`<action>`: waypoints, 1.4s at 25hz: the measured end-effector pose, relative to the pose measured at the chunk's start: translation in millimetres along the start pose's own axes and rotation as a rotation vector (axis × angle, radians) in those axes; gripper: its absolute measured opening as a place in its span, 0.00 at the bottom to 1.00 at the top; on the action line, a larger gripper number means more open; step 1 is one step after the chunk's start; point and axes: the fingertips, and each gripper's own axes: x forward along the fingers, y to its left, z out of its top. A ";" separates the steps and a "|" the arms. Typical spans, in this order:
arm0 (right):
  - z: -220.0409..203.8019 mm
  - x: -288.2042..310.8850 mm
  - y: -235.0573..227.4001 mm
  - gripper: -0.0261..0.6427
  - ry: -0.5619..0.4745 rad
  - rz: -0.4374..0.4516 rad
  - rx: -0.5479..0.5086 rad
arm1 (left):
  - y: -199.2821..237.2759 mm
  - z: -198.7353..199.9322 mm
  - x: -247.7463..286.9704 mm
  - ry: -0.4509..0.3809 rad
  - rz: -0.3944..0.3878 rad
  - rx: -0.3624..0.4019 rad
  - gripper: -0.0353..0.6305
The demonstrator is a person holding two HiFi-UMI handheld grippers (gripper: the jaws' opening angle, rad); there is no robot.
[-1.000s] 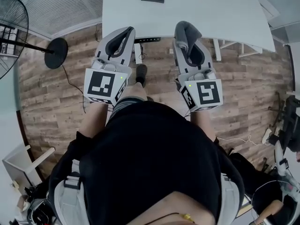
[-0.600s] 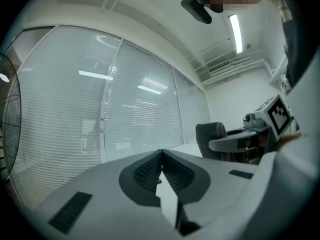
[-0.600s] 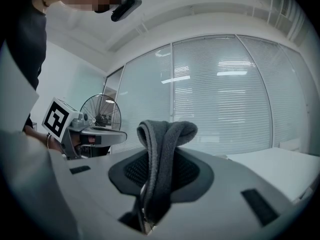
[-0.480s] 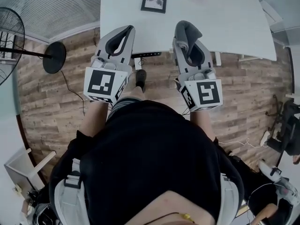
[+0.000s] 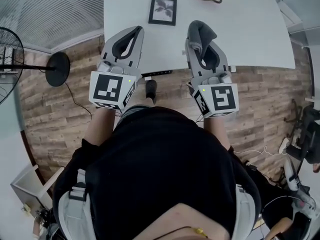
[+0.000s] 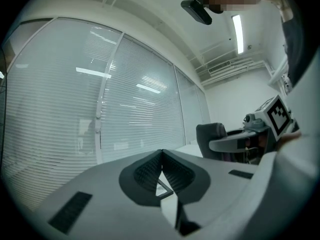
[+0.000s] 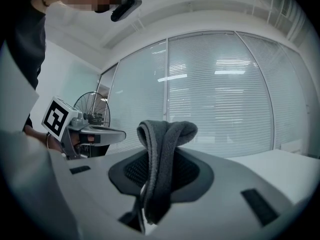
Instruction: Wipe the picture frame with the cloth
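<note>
My right gripper point(image 5: 199, 28) clamps the grey fleece cloth point(image 5: 202, 36); my left gripper point(image 5: 136, 31) is closed, empty. Both reach past the near edge of the white table point(image 5: 250, 29). The black picture frame point(image 5: 162, 10) lies ahead between them, with bare tabletop rightward.

- The left gripper point(image 5: 136, 32) has a pale grey, rounded shell that tapers forward. Its dark grey jaw linings are ribbed on the inner faces.
- The right gripper point(image 5: 199, 33) has the same pale grey shell and dark lining, with dark rectangular slots point(image 7: 259, 206) set into its upper surface.
- A white left marker cube point(image 5: 112, 90) and a white right marker cube point(image 5: 220, 99) sit at the rear of the grippers, each printed with black square patterns.
- A small green light point(image 5: 129, 82) glows near a top corner of each cube.
- The person wears a black top point(image 5: 160, 169) with short sleeves.
- Grey shoulder straps point(image 5: 75, 206) with dark buckles lie over it.
- A dark, elongated head camera point(image 6: 196, 10) juts forward.
</note>
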 end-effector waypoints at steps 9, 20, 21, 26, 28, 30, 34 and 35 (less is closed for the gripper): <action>-1.3 33.2 -22.0 0.19 0.017 -0.049 -0.015 | 26.5 -1.5 28.1 0.000 -0.023 -0.006 0.07; -0.2 73.0 -34.1 0.19 0.007 -0.082 -0.030 | 57.3 -9.4 58.9 0.001 -0.066 0.001 0.07; -0.9 75.2 -34.8 0.19 0.007 -0.086 -0.033 | 59.0 -10.7 61.2 0.001 -0.073 0.000 0.07; -6.3 82.5 -43.4 0.19 0.018 -0.119 -0.026 | 61.1 -16.7 75.2 0.009 -0.106 0.003 0.07; -8.2 82.6 -44.8 0.19 0.025 -0.126 -0.022 | 61.4 -18.8 75.9 0.014 -0.110 0.000 0.07; -11.0 83.4 -49.0 0.19 0.028 -0.128 -0.022 | 61.5 -21.2 77.9 0.017 -0.109 -0.003 0.07; -17.0 86.8 -56.5 0.19 0.029 -0.133 -0.010 | 62.7 -25.9 80.6 0.026 -0.106 -0.001 0.07; -17.1 87.6 -57.2 0.19 0.030 -0.131 -0.012 | 63.1 -26.9 80.6 0.029 -0.104 -0.001 0.07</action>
